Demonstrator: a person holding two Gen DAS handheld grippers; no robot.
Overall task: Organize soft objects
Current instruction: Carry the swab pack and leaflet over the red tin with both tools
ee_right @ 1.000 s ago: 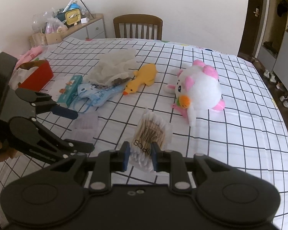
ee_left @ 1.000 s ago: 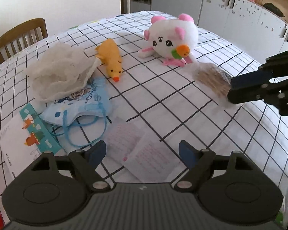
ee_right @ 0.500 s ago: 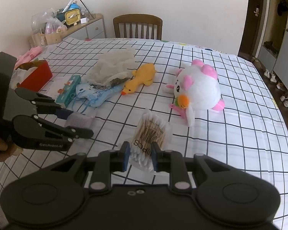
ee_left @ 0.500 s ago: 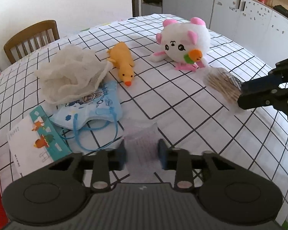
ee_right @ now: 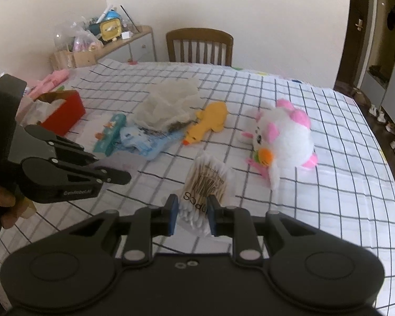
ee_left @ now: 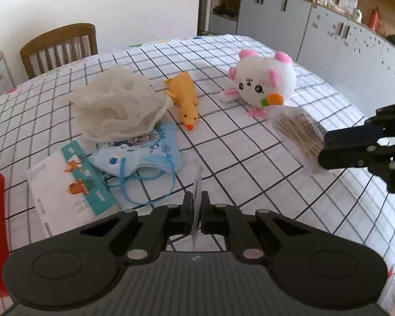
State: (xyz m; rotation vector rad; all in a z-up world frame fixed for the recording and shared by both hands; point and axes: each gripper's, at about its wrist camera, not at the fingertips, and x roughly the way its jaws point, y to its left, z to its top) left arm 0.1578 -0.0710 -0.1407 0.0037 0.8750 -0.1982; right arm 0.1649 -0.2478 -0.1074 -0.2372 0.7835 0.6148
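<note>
While both claws are holding something, most of the sorting is looking undone. The left claw (ee_left: 196, 209) is pinching a thin clear packet (ee_left: 196, 184) edge-on, its jaws nearly together. The right claw (ee_right: 191, 217) is gripping a bag of cotton swabs (ee_right: 208, 181), jaws closed onto its near end. Ahead of the left claw, the mesh cloth (ee_left: 115, 105), duck (ee_left: 184, 100), bib (ee_left: 142, 150) and booklet (ee_left: 63, 192) are lying bunched together; the plush (ee_right: 284, 137) is sitting ahead and right of the right claw. A red box (ee_right: 63, 110) is waiting beyond the left claw. Bare tablecloth (ee_right: 329, 197) is lying open to the right, its rim curving away nearby.
</note>
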